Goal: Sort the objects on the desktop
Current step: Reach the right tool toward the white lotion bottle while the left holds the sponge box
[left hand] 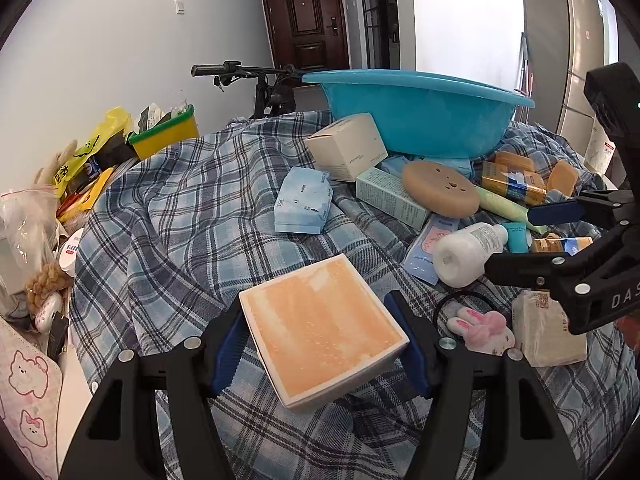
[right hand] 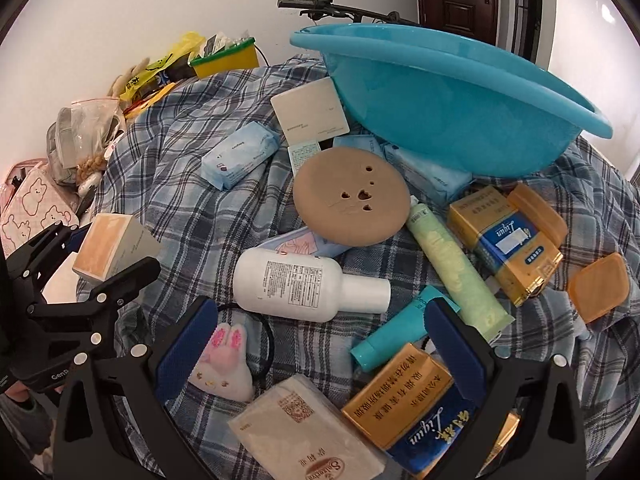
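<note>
Left gripper (left hand: 324, 344) clamped on the orange-topped box (left hand: 322, 330), blue pads pressed to its two side walls, box lifted clear of the plaid cloth (left hand: 192, 208) and tilted, one corner hanging below the fingers. Right gripper (right hand: 320, 344) spread wide and holding nothing, hovering nose-down over the clutter: between its fingers, a bunny hair tie (right hand: 224, 360), a beige tissue pack (right hand: 304, 428) and a gold-and-blue carton (right hand: 404, 400); just ahead, a white bottle (right hand: 304, 284) on its side and a teal tube (right hand: 394, 336); further ahead, a round tan disc (right hand: 352, 196); beyond that, the blue basin (right hand: 452, 104), perched on small packets and leaning. Likely destination for the held box: the basin, though that is only a guess from the task. Risks from here: box slipping or twisting out, since grip sits on smooth walls with the weight off-centre; easing off the squeeze or swinging fast would do it. Basin tipping or sliding if nudged on the rim, resting as it does on loose packets. Collision between the two grippers, near each other over the same patch. On the right side, closing over several crowded items at once and catching the wrong one, or snagging the hair tie's loop. White bottle apt to roll if bumped.
</note>
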Demonstrator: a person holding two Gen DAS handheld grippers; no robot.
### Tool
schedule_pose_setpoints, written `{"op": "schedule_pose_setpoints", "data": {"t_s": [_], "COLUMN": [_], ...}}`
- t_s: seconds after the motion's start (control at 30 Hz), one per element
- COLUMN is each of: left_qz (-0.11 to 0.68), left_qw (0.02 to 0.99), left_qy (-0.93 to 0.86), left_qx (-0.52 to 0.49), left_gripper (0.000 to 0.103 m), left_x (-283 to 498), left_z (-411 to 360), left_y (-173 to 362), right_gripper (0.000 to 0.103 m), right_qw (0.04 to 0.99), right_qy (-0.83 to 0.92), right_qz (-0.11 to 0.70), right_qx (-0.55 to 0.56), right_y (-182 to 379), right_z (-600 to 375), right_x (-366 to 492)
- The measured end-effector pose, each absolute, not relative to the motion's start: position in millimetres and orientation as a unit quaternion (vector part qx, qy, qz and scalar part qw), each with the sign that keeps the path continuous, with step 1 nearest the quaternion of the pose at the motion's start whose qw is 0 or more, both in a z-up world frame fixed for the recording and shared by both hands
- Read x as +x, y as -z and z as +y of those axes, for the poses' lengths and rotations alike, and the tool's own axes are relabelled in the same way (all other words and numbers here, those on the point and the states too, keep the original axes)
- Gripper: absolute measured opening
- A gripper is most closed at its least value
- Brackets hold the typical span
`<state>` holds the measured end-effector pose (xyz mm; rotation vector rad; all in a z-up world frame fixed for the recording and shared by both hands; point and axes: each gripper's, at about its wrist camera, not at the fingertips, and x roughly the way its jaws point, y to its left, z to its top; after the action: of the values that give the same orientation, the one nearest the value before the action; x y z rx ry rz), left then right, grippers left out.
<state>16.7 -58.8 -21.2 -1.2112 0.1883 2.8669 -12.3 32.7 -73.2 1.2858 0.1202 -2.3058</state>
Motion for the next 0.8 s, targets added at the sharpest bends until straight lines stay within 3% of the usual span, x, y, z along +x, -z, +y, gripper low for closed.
{"op": "schedule_pose_setpoints", "data": {"t_s": [0.47, 0.5, 0.53, 0.8], "left_qz": [0.055, 0.055, 0.055, 0.056], "left_qw": [0.01, 0.01, 0.009, 0.008], "left_qy": [-0.915, -0.915, -0.916, -0.918], "left_qx": [-0.399, -0.399, -0.398, -0.393], "left_gripper": [0.069, 0.069, 0.069, 0.069], "left_x": [16.0, 15.9, 15.9, 16.1], "left_z": [-68.6, -68.4, -68.5, -63.9], "left_y": [29.2, 29.4, 29.2, 25.7], "right_gripper": [0.103, 0.092, 0.093, 0.092], "right_qw": [0.237, 0.239, 0.243, 0.22], "right_qy": [0.835, 0.837, 0.841, 0.883], "right_qz": [0.026, 0.019, 0.015, 0.083], "right_qx": [0.497, 0.492, 0.484, 0.407], "right_y": [100.4, 100.1, 99.1, 80.0], "right_z": [12.6, 14.5, 16.9, 30.0], "right_x": [-33.6, -33.0, -31.7, -3.4]}}
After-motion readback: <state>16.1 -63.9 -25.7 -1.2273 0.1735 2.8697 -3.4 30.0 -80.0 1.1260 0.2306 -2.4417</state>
